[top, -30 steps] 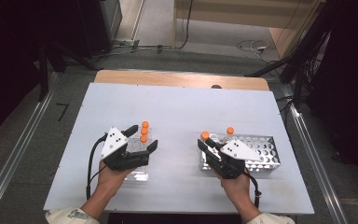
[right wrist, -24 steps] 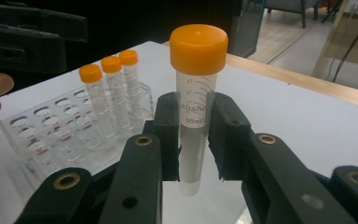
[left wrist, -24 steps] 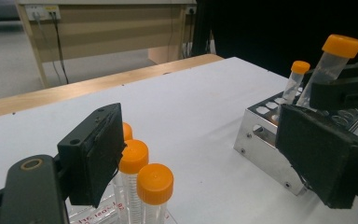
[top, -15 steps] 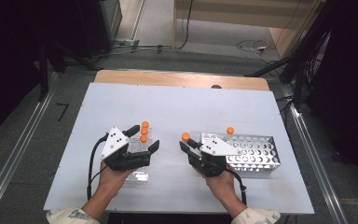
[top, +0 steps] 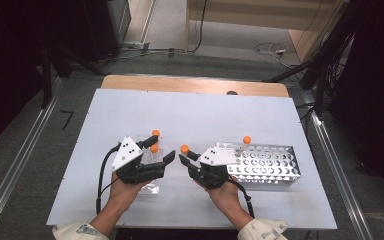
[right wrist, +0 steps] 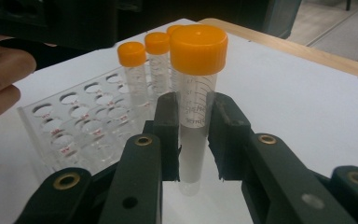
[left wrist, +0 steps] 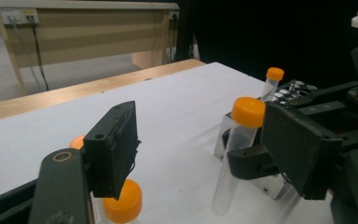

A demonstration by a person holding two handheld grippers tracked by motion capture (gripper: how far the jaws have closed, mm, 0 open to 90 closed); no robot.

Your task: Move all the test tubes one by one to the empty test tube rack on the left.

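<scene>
A: Right tongs (right wrist: 193,140) are clamped on an orange-capped tube (right wrist: 196,88), held upright, and it's between the two racks now, just left of the metal rack (top: 267,165).

B: Heading for the clear plastic rack (right wrist: 81,128), I'd say. Three capped tubes (right wrist: 133,77) already stand in it, so that part looks done.

A: One tube (top: 246,142) is left standing in the metal rack at its far side.

B: And the left tongs (top: 156,151)?

A: Parked over the clear rack, which sits well left of the metal one. Their jaws have just been closing but stand apart, with nothing pinched between them.

B: So, by my count: three placed, one in transit, one to fetch.
</scene>
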